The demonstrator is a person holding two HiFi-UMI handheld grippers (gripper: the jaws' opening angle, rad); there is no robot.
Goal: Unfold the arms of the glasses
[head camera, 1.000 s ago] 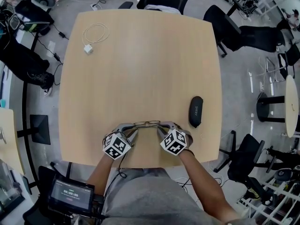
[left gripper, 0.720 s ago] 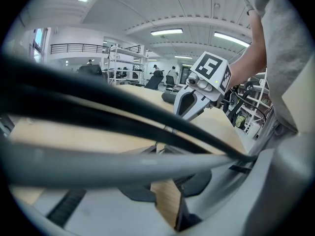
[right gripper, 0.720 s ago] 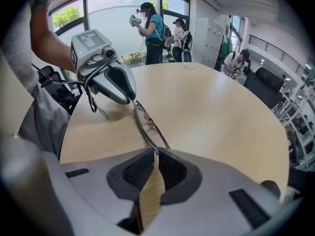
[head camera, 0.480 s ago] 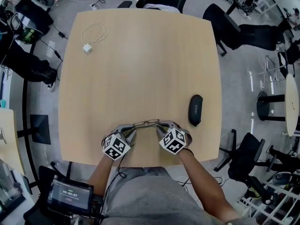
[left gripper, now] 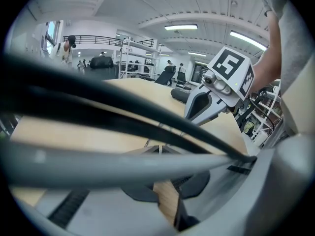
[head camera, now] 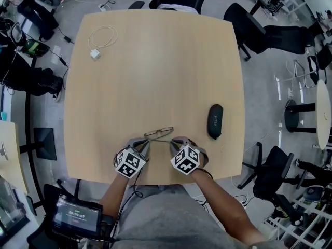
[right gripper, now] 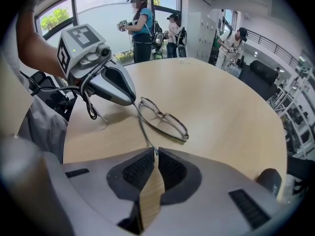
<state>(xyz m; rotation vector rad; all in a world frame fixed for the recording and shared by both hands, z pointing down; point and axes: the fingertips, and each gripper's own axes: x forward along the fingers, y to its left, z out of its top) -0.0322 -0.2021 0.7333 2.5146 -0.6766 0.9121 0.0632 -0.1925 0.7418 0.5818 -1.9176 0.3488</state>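
Right gripper view: jaws of the right gripper (right gripper: 154, 154) are pinching an arm tip of the glasses (right gripper: 162, 116). Jaws of the left gripper (right gripper: 132, 101) are clamping the frame's far end.

Pale beige wood-grain table (head camera: 155, 77); thin dark metal-framed glasses (head camera: 159, 133); glossy black oval case (head camera: 215, 122); white coiled cable (head camera: 95, 54).

A robotics lab or office: swivel chairs (head camera: 248, 26), metal shelving (left gripper: 134, 58), a large wooden table (head camera: 155, 66).
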